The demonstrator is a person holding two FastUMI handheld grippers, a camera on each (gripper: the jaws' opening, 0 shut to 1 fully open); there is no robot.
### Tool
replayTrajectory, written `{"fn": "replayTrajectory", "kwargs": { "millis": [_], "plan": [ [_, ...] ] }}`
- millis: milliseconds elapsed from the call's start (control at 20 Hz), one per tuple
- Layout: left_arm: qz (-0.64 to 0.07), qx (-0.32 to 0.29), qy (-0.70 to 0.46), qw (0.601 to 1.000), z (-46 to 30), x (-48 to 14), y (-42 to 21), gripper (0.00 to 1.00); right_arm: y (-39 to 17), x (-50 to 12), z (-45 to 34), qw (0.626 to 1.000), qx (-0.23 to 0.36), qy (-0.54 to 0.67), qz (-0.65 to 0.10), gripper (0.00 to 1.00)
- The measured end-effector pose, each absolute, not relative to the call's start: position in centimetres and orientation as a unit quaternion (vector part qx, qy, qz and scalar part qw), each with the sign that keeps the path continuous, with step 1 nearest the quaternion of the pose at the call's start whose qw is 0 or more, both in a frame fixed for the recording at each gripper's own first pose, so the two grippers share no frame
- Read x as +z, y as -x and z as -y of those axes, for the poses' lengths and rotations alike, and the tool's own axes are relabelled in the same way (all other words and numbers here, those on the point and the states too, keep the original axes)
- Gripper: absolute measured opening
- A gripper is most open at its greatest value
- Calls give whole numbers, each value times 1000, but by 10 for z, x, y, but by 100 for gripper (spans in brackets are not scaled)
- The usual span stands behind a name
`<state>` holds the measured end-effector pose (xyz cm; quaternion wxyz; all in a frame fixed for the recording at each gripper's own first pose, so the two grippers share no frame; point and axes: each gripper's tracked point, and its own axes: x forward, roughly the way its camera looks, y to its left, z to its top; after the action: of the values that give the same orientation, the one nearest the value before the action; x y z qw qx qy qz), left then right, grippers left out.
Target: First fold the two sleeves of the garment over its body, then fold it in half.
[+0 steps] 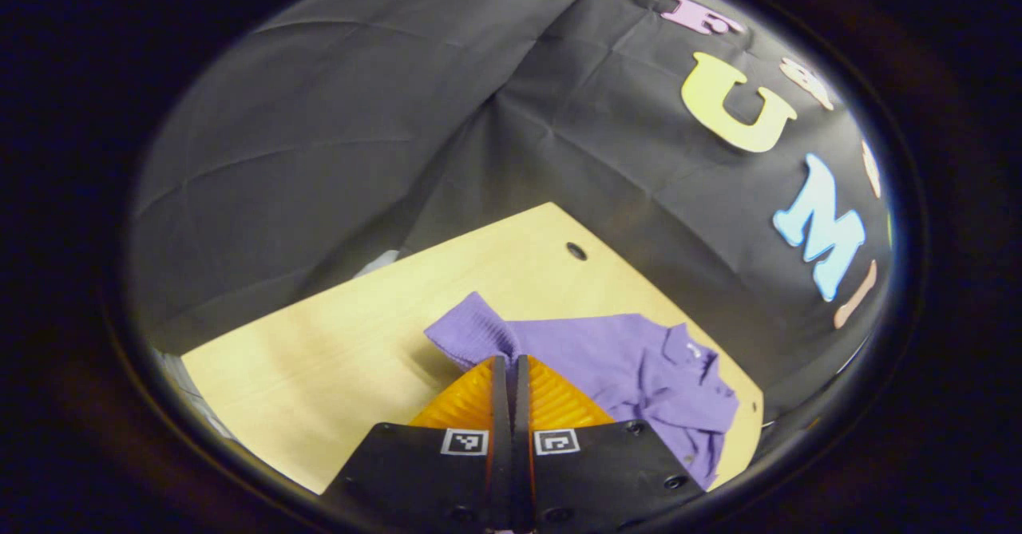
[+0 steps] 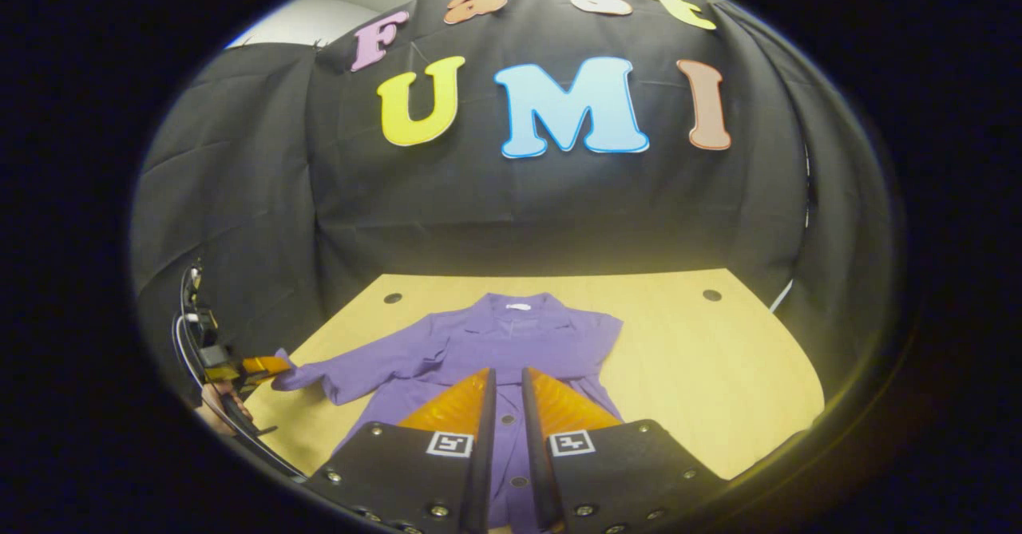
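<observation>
L fingers (image 1: 489, 382) clamped on purple shirt (image 2: 495, 342) cuff (image 1: 471, 330), R gripper (image 2: 509, 398) slightly parted above shirt.

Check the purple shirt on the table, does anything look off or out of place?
Nothing is damaged or spilled. The purple shirt lies buttoned on the table, but unevenly: one sleeve is stretched out sideways, its cuff pinched in the left claw, while the other side looks already folded in.

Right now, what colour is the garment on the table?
Purple, a plain solid shade. The garment shows best in the right gripper view, spread on the table.
</observation>
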<state>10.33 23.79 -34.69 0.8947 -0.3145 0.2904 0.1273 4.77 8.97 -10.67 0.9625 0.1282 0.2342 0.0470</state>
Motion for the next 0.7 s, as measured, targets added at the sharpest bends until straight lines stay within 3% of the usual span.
{"fn": "replayTrajectory", "kwargs": {
  "millis": [700],
  "plan": [
    [-315, -34, 293, 902, -19, -311, -197, 7, -50, -139, -8, 956, -12, -152, -249, 21]
  ]
}}
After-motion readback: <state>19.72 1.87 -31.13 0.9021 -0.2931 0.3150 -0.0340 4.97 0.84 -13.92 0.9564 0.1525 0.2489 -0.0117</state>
